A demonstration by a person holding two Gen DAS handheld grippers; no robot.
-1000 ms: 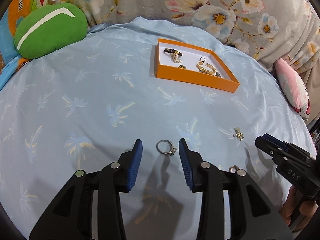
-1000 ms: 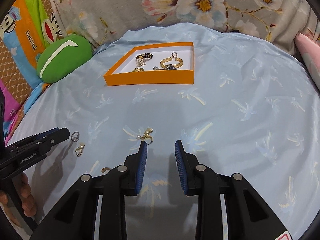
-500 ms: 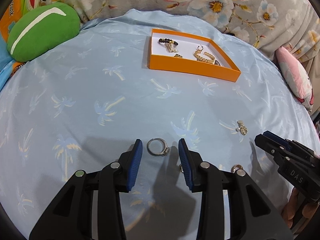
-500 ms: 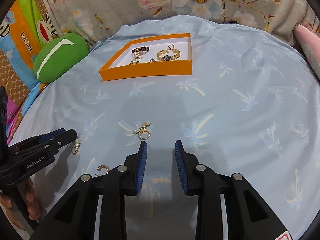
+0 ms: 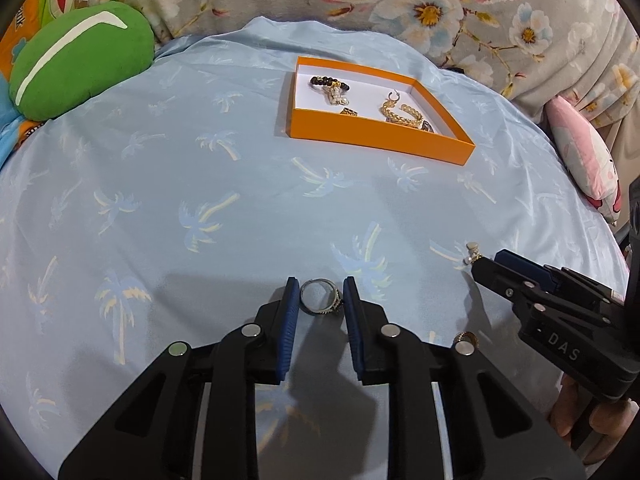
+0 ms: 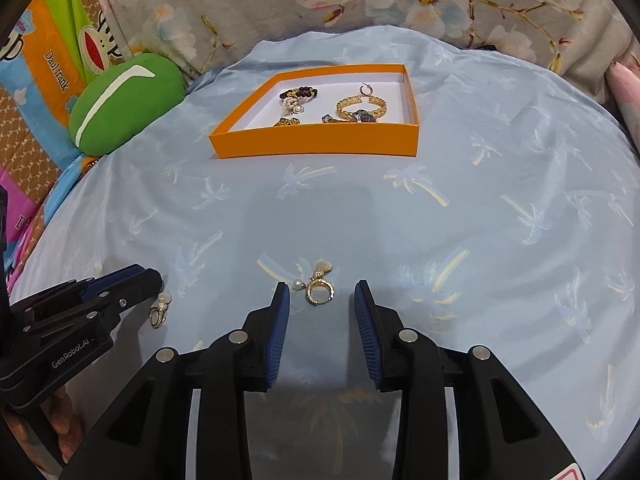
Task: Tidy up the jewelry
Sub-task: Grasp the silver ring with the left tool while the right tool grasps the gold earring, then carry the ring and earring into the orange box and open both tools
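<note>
A silver ring [image 5: 320,297] lies on the blue cloth between the tips of my left gripper [image 5: 320,300]. Its jaws are closing, and the blue pads touch the ring on both sides. In the right wrist view a gold earring with a pearl [image 6: 318,289] lies just ahead of my right gripper [image 6: 322,300], between its tips. Those jaws are opening and stand clear of the earring. The orange box [image 5: 380,142] [image 6: 316,145] at the back holds a dark bead bracelet [image 5: 330,81], a gold chain bracelet [image 5: 402,114] and smaller pieces.
A small gold ring [image 5: 467,337] peeks out behind my left gripper's right finger. Another pearl and gold piece [image 6: 160,309] lies by the left gripper's tip. A green cushion [image 5: 80,64] sits far left, a pink one [image 5: 584,164] far right, floral fabric behind.
My left gripper has moved up to the silver ring and narrowed its jaws around it. The right gripper has come forward to the pearl earring and its jaws have widened a little.
</note>
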